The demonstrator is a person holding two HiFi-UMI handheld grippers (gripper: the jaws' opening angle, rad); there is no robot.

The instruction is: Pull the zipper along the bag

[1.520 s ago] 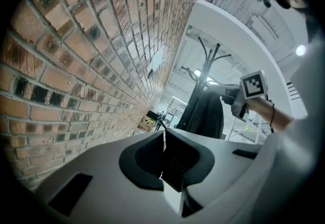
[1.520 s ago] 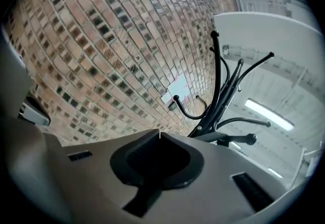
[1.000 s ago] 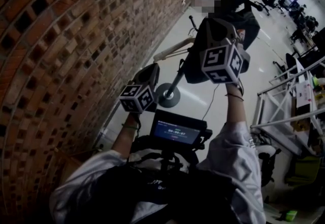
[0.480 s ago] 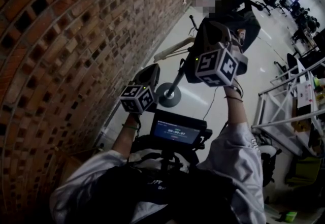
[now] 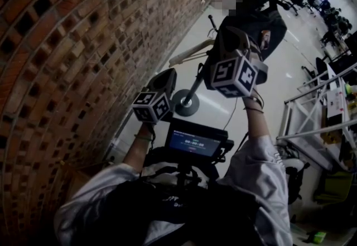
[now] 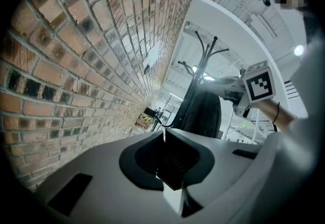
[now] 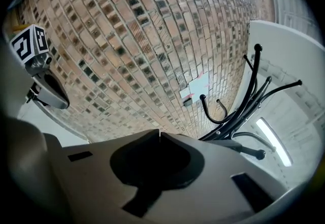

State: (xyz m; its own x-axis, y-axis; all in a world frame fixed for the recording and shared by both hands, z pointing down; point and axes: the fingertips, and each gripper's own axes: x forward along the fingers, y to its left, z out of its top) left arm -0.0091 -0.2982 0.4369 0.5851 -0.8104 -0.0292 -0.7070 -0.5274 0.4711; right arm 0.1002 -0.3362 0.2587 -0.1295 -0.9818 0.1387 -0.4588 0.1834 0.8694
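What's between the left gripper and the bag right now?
Nothing. In the left gripper view the stretch from the left gripper to the bag, hanging on the rack, is bare.

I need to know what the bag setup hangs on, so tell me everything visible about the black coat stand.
The coat stand is black, thin and metal-looking. It stands upright as a slim pole on a round flat base, which rests on the pale floor close to the brick wall. Curved, knob-tipped hooks branch out at its top. A dark fabric item hangs from it.
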